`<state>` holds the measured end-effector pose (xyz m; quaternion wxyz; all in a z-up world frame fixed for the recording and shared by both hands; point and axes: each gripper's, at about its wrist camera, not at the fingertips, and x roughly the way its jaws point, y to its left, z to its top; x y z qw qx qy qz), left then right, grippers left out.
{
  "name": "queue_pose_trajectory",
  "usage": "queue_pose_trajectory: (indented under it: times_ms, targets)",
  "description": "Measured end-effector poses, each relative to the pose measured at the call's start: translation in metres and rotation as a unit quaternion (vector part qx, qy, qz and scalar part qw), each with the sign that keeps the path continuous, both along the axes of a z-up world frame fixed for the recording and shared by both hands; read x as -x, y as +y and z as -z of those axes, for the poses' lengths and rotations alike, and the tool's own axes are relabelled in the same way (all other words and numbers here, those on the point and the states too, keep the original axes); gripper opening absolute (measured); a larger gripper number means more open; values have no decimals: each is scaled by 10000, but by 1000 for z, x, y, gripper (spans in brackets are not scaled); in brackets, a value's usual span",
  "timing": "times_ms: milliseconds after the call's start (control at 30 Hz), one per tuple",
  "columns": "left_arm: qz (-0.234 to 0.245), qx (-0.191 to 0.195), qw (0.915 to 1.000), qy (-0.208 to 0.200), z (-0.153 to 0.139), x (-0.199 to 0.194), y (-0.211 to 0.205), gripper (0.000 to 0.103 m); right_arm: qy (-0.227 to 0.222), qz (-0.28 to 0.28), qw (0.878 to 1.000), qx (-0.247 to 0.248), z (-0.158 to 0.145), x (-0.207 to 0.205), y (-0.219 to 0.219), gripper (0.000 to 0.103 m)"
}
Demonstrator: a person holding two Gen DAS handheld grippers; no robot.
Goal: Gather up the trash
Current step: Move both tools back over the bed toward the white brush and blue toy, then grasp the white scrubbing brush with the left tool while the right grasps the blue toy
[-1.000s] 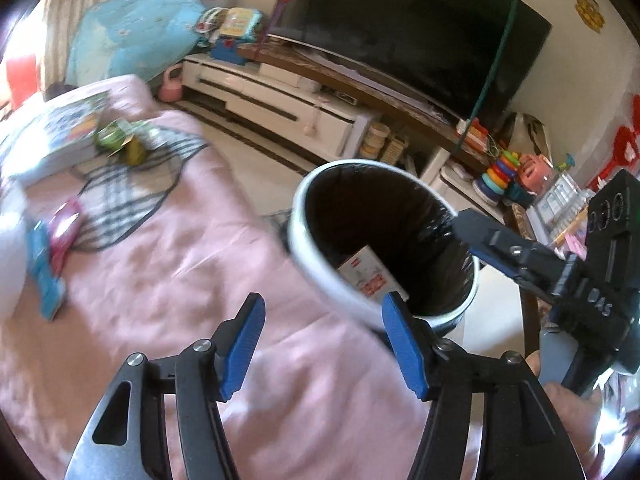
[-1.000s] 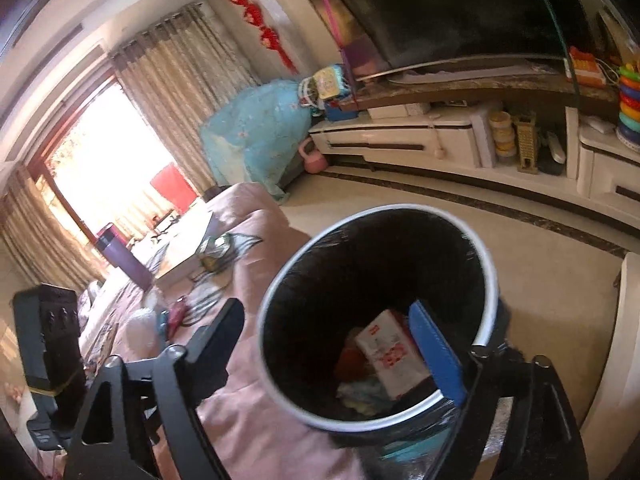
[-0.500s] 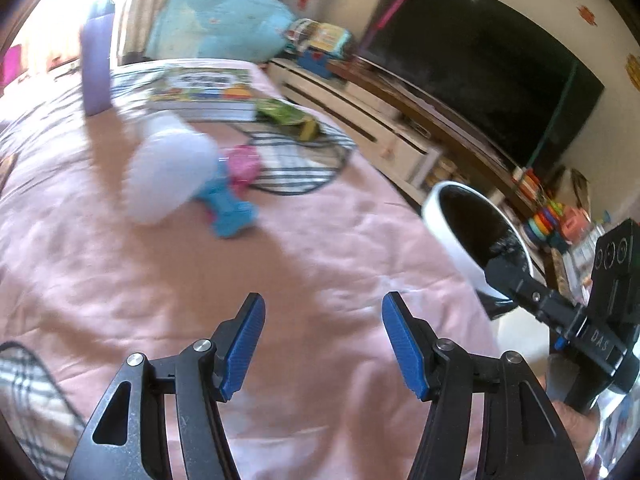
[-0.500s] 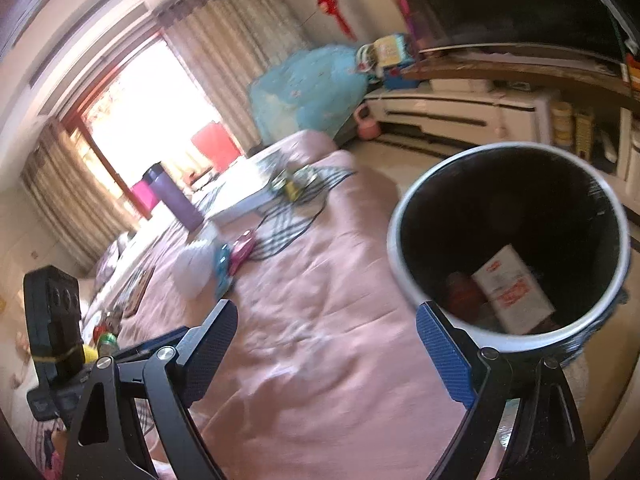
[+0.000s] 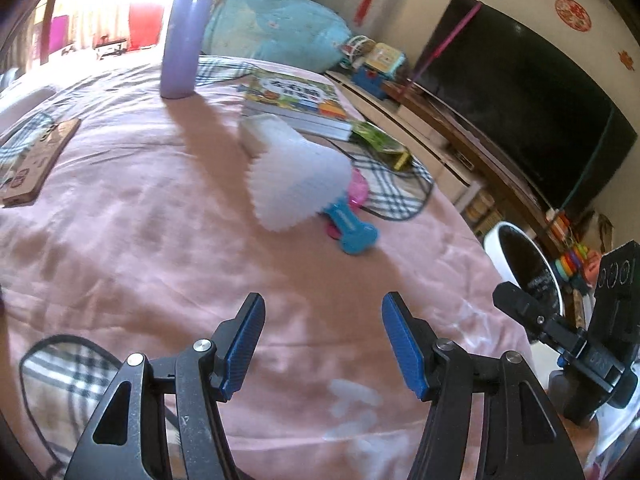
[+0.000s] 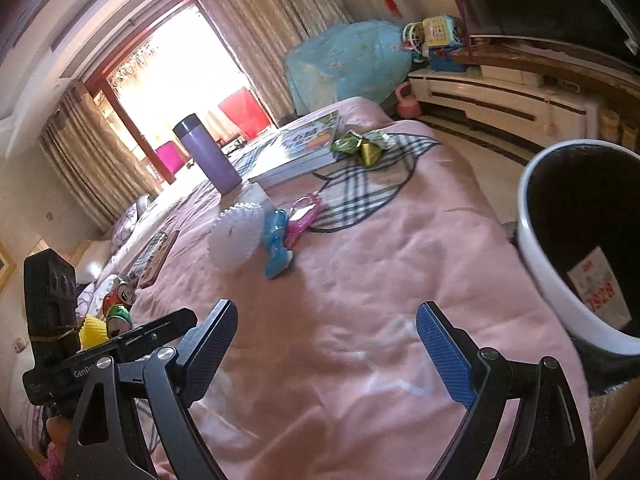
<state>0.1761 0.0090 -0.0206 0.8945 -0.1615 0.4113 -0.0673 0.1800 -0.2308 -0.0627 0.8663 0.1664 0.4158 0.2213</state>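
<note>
My left gripper (image 5: 323, 343) is open and empty over the pink bedspread (image 5: 160, 240). My right gripper (image 6: 326, 350) is open and empty too, and shows at the right of the left wrist view (image 5: 532, 316). A white foam wrapper (image 5: 296, 178) lies ahead, beside a blue and pink wrapper (image 5: 352, 228); both show in the right wrist view, the foam (image 6: 236, 240) left of the blue one (image 6: 276, 244). Green and gold wrappers (image 6: 360, 146) lie by a book. The white bin (image 6: 560, 260) with a black liner stands beside the bed and holds a white carton (image 6: 598, 288).
A purple flask (image 5: 182, 38) and a picture book (image 5: 296, 100) sit at the far side of the bed. A phone-like flat case (image 5: 38, 160) lies at the left. Cans and a yellow cup (image 6: 108, 316) lie near my left gripper. A TV cabinet (image 6: 500, 96) lines the wall.
Both grippers have swung away from above the bin towards the bed. The bin has slid to the right edge of both views, and the foam wrapper has come closer.
</note>
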Motion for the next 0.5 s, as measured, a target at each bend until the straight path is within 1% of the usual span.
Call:
queue_pose_trajectory:
  times_ms: [200,267,367,500]
  targets:
    - [-150,-29,9999,15,5,-21,13,60,61,-123,9999,11,5,-14,14,91]
    - [-168,-61,9998,21,7,-31,14,60,57,-180,9998,45,5,-19,20,89]
    - [-184,-149,9997,-5,9,-47,14,60,69,-281,9995,77,6,-25,28,82]
    - [-170,-273,9995,-1,15,-74,15,59,94,-415,9990,142,9,-33,42,68]
